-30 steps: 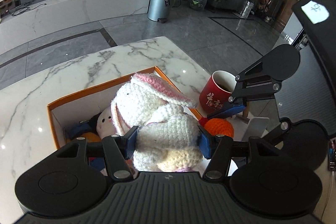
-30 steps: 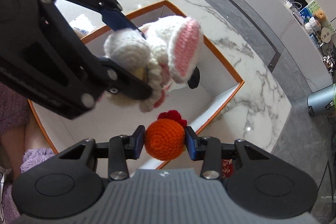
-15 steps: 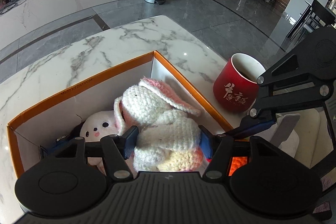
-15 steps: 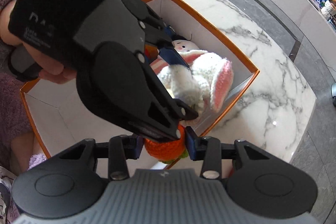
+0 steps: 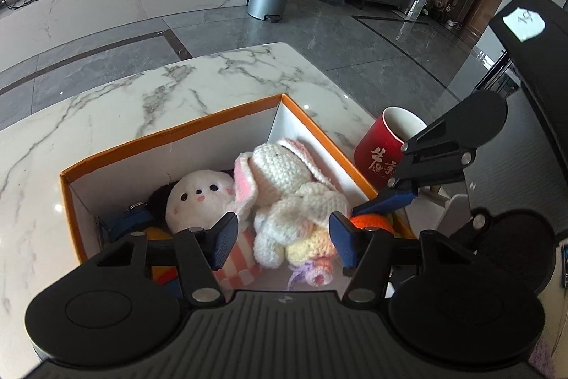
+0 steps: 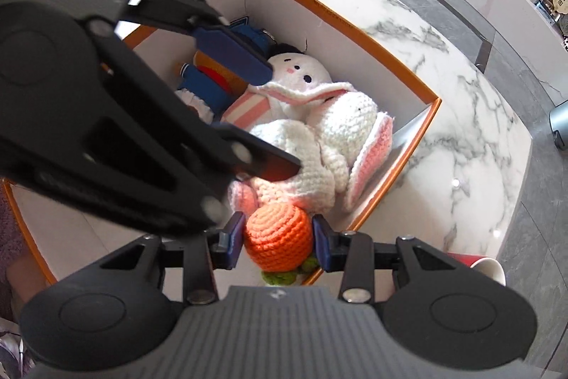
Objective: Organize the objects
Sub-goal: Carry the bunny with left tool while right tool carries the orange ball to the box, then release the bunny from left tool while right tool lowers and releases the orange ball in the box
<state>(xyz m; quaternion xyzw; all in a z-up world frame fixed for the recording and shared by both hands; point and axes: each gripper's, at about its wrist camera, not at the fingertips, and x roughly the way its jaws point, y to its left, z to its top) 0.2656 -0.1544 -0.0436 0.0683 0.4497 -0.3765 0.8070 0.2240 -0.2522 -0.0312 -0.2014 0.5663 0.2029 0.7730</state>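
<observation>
An orange-rimmed cardboard box [image 5: 170,144] sits on a white marble table [image 5: 124,102], and soft toys fill it. From the left: a dark blue item against the left wall, then a round white plush face [image 5: 200,198] with dot eyes, then a white crocheted rabbit [image 5: 294,190] with pink-lined ears, lying loose in the box's right half. The left gripper [image 5: 282,238] hangs above the rabbit with its blue-padded fingers spread wide and holding nothing; the rabbit looks just placed. Further right, the right gripper [image 6: 277,240] clamps an orange crocheted carrot-like toy [image 6: 277,237] over the box's near right corner, beside the rabbit's feet. A red mug [image 5: 385,153] stands outside the box, just beside its right wall. The step in hand appears to be stowing the orange toy: likely lowering it into the gap beside the rabbit, then parting the fingers.
</observation>
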